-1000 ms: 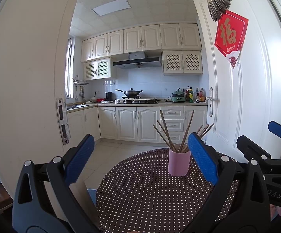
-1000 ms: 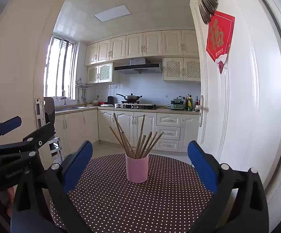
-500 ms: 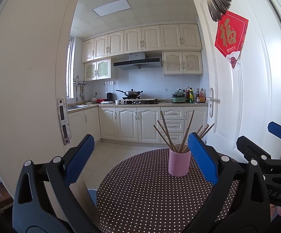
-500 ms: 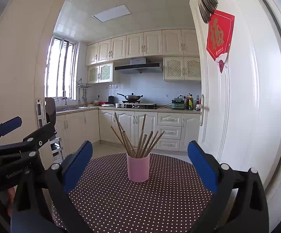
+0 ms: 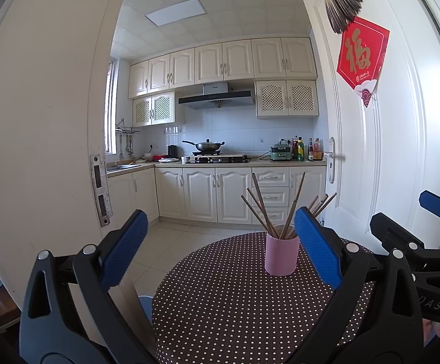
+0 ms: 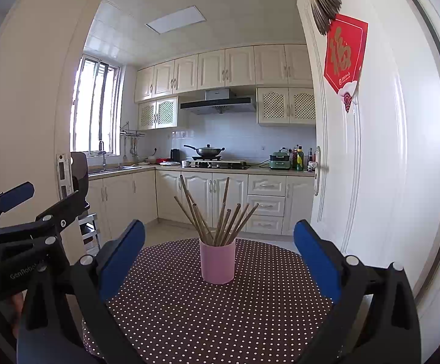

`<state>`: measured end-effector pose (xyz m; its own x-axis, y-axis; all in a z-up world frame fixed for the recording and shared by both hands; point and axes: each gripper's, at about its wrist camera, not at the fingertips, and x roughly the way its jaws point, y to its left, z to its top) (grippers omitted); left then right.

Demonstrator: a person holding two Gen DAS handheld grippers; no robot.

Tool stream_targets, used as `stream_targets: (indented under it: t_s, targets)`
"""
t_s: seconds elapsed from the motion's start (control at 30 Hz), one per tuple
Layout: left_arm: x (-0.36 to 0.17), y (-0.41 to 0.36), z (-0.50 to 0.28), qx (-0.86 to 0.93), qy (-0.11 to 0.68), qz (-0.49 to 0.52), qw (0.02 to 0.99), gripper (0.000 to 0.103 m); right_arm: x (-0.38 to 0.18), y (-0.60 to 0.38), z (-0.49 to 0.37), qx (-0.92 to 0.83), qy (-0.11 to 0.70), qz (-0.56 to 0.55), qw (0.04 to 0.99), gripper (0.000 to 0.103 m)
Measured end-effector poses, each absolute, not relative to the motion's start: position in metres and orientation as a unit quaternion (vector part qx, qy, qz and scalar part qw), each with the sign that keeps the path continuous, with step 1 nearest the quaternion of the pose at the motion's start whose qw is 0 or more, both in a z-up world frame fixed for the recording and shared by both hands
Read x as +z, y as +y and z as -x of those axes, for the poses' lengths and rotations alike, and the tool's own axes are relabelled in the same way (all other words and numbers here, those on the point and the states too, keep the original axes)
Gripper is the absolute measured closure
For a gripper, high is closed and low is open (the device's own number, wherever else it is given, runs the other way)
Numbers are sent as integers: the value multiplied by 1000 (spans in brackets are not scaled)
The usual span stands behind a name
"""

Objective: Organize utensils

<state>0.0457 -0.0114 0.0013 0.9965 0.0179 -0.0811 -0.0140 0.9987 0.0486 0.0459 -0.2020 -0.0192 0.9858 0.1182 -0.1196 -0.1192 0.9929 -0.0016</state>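
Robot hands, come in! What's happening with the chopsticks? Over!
Left gripper open, empty. Right gripper open, empty. Chopsticks upright in pink cup on dotted table, untouched. Nothing in the way.

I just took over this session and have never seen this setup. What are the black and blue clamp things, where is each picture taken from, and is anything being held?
There is no robot arm here. A person holds one hand-held gripper in each hand, and each gripper carries a wide-angle camera looking forward along its two fingers.

One picture is from the left gripper, the other from the right gripper. The blue pads are the fingers. Both grippers are wide open and hold nothing. Each view also catches the other gripper at its edge.

Ahead is a round table with a brown polka-dot cloth. On it stands a pink cup holding wooden chopsticks, fanned out. Nothing else shows on the cloth. Behind are a kitchen and an open white door.
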Motion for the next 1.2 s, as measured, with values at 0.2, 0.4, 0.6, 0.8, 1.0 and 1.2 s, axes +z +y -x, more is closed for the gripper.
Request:
stream_targets:
  t_s: [0.2, 0.4, 0.6, 0.8, 1.0, 1.2]
  targets:
    - [1, -13, -45, 12, 37, -27, 999, 8, -20, -202, -46, 60, 60, 4, 996, 8]
    - [2, -12, -46, 12, 38, -26, 999, 8, -20, -202, -46, 61, 61, 4, 996, 8]
    - [2, -13, -46, 13, 37, -26, 999, 8, -19, -202, -46, 60, 60, 4, 996, 8]
    - [2, -12, -45, 13, 38, -26, 999, 8, -19, -202, -46, 60, 61, 4, 996, 8]
    - [4, -12, -45, 12, 40, -26, 999, 8, -18, -200, -45, 59, 62, 4, 996, 8]
    - [4, -13, -45, 12, 40, -26, 999, 8, -18, -200, -45, 59, 63, 3, 996, 8]
